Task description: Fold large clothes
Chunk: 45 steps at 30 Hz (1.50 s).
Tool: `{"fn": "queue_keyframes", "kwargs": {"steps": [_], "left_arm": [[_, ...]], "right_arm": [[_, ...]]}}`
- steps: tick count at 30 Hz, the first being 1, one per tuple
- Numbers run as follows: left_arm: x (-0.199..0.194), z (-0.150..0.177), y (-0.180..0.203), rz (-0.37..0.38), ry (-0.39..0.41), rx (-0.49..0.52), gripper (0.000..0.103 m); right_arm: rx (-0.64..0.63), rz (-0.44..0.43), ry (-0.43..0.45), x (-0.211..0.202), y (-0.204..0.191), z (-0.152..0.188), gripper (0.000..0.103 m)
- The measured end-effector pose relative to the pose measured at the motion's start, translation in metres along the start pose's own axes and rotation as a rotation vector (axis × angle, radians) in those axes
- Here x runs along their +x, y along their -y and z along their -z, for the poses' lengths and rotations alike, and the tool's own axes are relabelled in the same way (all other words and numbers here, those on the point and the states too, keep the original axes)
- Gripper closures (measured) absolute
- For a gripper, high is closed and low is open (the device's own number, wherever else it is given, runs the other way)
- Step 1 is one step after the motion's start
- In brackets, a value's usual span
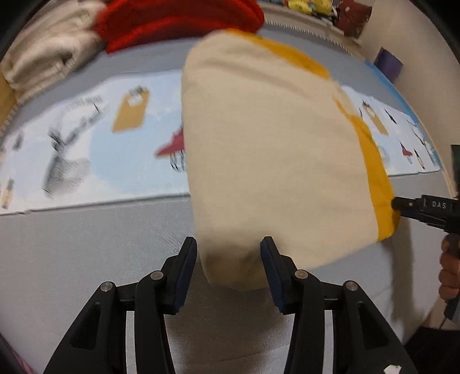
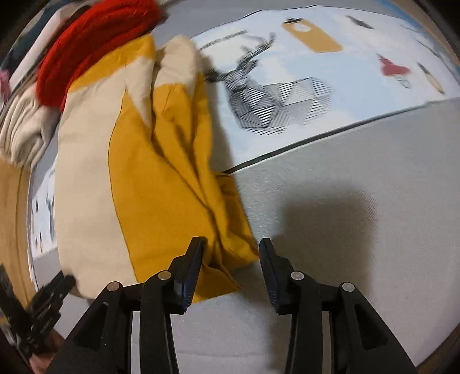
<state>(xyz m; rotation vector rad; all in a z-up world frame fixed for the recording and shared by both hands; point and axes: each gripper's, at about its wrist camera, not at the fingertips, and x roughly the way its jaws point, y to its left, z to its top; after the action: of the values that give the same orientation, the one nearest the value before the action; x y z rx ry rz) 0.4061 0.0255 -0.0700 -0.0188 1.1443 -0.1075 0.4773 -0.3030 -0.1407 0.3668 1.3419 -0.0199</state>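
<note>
A folded cream and mustard-yellow garment [image 1: 267, 149] lies on the grey mat. In the left wrist view its near cream corner sits between the fingers of my left gripper [image 1: 228, 247], which is open. In the right wrist view the garment [image 2: 161, 172] shows its yellow side, and its near yellow corner lies between the fingers of my right gripper [image 2: 231, 250], also open. The right gripper's tip shows in the left wrist view [image 1: 408, 205] at the garment's yellow edge. The left gripper shows in the right wrist view [image 2: 54, 290] at the lower left.
A red knit garment [image 1: 178, 20] and a cream garment [image 1: 46, 57] are piled at the back left. A printed light-blue panel [image 2: 316, 72] crosses the grey mat [image 2: 359, 215]. Cushions [image 1: 353, 14] line the far edge.
</note>
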Motion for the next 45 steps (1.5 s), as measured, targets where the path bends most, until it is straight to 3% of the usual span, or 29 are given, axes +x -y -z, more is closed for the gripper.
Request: {"fn": "queue_keyframes", "kwargs": {"steps": [2,6,8,10,14,18,24,26,30,34,39,45], "left_arm": [[-0.015,0.002,0.007,-0.028,0.057,0.000,0.058],[-0.044,0.010,0.020,-0.046,0.146,-0.038,0.033],[-0.055,0.015,0.027,-0.057,0.178,-0.032,0.032],[-0.068,0.021,0.034,-0.066,0.211,-0.022,0.023],[-0.092,0.032,0.039,-0.058,0.260,-0.039,0.018],[-0.113,0.042,0.041,-0.066,0.282,-0.080,0.018],[-0.148,0.062,0.054,-0.107,0.317,-0.107,0.013],[-0.162,0.068,0.061,-0.099,0.356,-0.076,0.009],[-0.182,0.073,0.066,-0.156,0.446,-0.045,0.005],[-0.176,0.068,0.054,-0.117,0.398,-0.098,0.005],[-0.160,0.068,0.049,-0.124,0.334,-0.122,0.005],[-0.150,0.069,0.054,-0.118,0.320,-0.111,0.005]], "right_arm": [[-0.025,0.045,0.091,-0.020,-0.006,0.005,0.062],[-0.089,0.074,0.285,-0.063,-0.025,0.019,0.059],[-0.137,0.065,0.371,-0.086,-0.041,0.033,0.052],[-0.178,0.071,0.444,-0.105,-0.054,0.046,0.031],[-0.236,0.086,0.540,-0.133,-0.078,0.074,0.016],[-0.271,0.118,0.561,-0.146,-0.091,0.099,0.011],[-0.278,0.141,0.518,-0.161,-0.095,0.131,0.010],[-0.288,0.162,0.534,-0.171,-0.098,0.140,0.010],[-0.314,0.166,0.571,-0.185,-0.105,0.155,0.010],[-0.328,0.163,0.565,-0.185,-0.108,0.159,0.010],[-0.329,0.176,0.558,-0.181,-0.109,0.155,0.010],[-0.348,0.176,0.542,-0.172,-0.115,0.156,0.010]]}}
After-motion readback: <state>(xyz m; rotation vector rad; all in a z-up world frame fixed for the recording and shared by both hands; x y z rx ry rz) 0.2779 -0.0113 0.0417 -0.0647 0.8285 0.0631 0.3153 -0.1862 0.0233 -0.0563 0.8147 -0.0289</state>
